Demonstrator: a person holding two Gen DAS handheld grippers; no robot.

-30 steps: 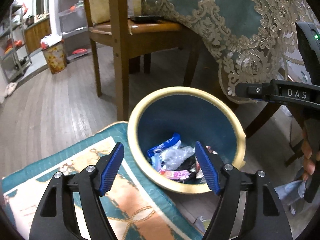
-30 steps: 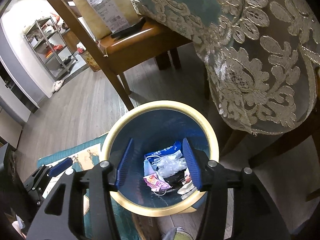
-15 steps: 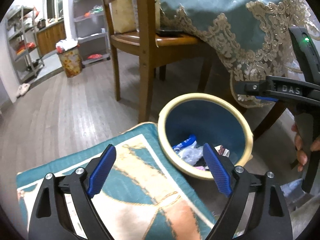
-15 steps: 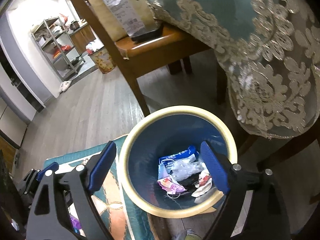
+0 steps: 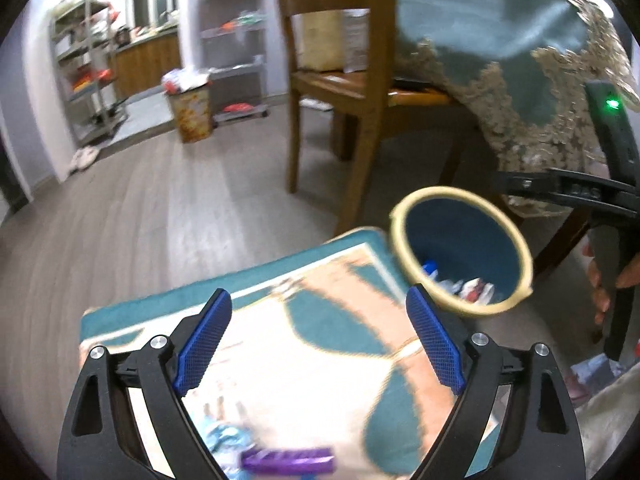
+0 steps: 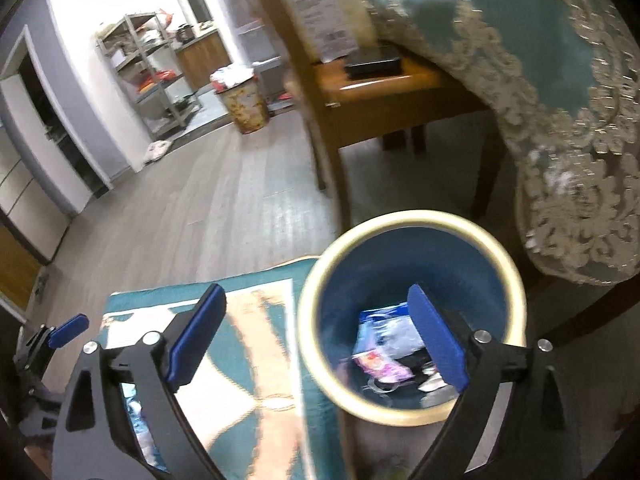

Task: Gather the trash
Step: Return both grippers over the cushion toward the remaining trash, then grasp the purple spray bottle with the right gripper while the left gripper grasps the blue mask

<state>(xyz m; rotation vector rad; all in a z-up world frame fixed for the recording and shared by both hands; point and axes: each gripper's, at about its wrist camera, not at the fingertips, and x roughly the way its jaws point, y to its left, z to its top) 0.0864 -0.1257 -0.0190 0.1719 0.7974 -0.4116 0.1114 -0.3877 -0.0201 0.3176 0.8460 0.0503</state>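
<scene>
Nearest to us, our left gripper (image 5: 318, 342) has just been spreading its blue ribbed pads wide, with nothing between them but the rug (image 5: 320, 344) below. At the lower edge of the left wrist view, a purple wrapper (image 5: 288, 460) and a pale blue crumpled wrapper (image 5: 226, 438) lie on that rug, both blurred. We find the rug flat and woven, teal-bordered with cream and peach shapes.

Our right gripper (image 6: 316, 340) has likewise just been opening and now stands wide and empty, its right pad in front of the mouth of the wastebasket (image 6: 412, 220). That basket is round, blue inside with a pale yellow rim, and stands at the rug's corner. Only the right wrist view looks well down into it: a blue-and-white packet (image 6: 380, 316), clear crumpled plastic (image 6: 394, 336) and a pink wrapper (image 6: 380, 364) lie at the bottom. The left view shows just a sliver of these, but it alone shows the fingers (image 5: 602, 288) of our hand on the right gripper's black handle.

Beyond stands a wooden chair (image 6: 384, 92) with a dark flat object on its seat, beside a teal tablecloth (image 6: 540, 40) edged in beige lace. Farther off, across grey plank flooring, a patterned bin (image 6: 246, 106) brims with white rubbish before metal shelves (image 6: 148, 72).
</scene>
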